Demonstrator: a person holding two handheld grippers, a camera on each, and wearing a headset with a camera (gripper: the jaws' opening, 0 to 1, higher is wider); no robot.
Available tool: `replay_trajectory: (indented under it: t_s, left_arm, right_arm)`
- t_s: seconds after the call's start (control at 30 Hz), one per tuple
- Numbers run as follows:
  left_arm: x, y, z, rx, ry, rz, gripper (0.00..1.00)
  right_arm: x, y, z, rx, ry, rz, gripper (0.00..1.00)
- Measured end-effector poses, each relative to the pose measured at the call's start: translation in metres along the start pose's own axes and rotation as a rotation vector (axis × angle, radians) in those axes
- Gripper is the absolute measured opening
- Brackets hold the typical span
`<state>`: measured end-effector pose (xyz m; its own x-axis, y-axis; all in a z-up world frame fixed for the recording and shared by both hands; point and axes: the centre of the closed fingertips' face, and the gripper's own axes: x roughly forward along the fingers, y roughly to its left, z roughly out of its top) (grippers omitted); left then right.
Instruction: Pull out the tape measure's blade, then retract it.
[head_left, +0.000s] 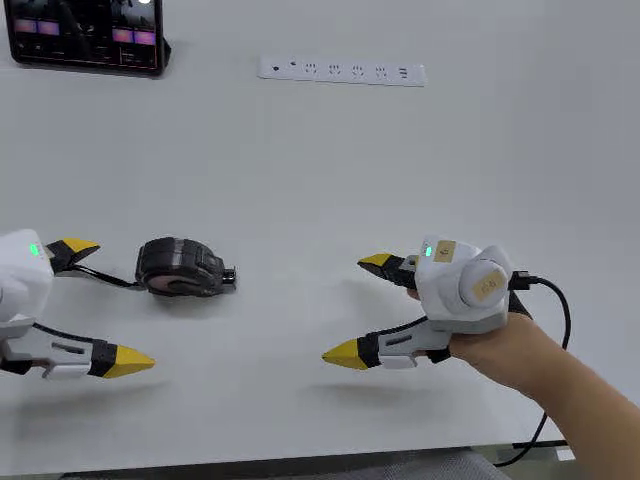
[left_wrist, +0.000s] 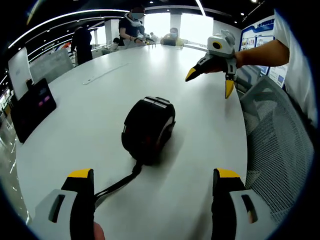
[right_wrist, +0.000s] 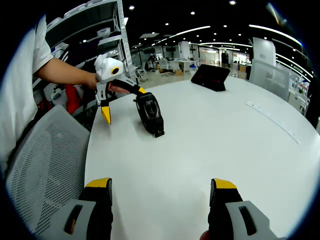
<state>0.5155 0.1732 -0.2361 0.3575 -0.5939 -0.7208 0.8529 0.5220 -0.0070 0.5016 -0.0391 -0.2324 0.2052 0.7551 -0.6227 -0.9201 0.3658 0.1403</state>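
Tape measure: rounded black case with a ribbed, rubbery-looking shell, lying on its side on the counter. The counter top is smooth, matte white. The small metal end hook sits at the case mouth with no blade drawn out. It points toward the right gripper.

A thin black lanyard trails off the case's other end toward the left gripper's far jaw. Can't tell if it touches that jaw.

Left gripper: white body, black jaws with yellow wedge tips, just beside the tape measure on the lanyard side. Jaws are spread wide and hold nothing. In the left gripper view the case sits ahead, between the two tips and clear of both.

Right gripper: same build, on the hook side of the tape measure and well apart from it. Jaws are also spread wide, with bare counter between them, tips aimed at the case.

Beyond the tape measure, at the far edge of the counter:
- a flat white power strip, long bar shape with a row of sockets
- a dark tablet propped up with its screen lit

A grey mesh chair back stands off the counter edge on the person's side of the tape measure.
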Motion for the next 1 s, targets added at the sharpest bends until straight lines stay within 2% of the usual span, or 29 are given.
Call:
replay_trajectory:
  t_s: [0.43,0.77,0.9,1.0]
  left_arm:
    - [0.011,0.003,-0.002,0.059,0.043,-0.043,0.94]
    - [0.016,0.006,0.001,0.104,0.074,-0.072,0.91]
    - [0.019,0.007,0.002,0.116,0.085,-0.083,0.88]
    - [0.023,0.008,0.002,0.149,0.106,-0.094,0.85]
  right_arm:
    - [0.015,-0.008,0.010,-0.040,0.009,0.031,0.78]
    - [0.022,-0.011,0.010,-0.070,0.033,0.056,0.78]
    - [0.025,-0.011,0.012,-0.075,0.036,0.065,0.77]
    - [0.027,-0.012,0.013,-0.083,0.041,0.075,0.77]
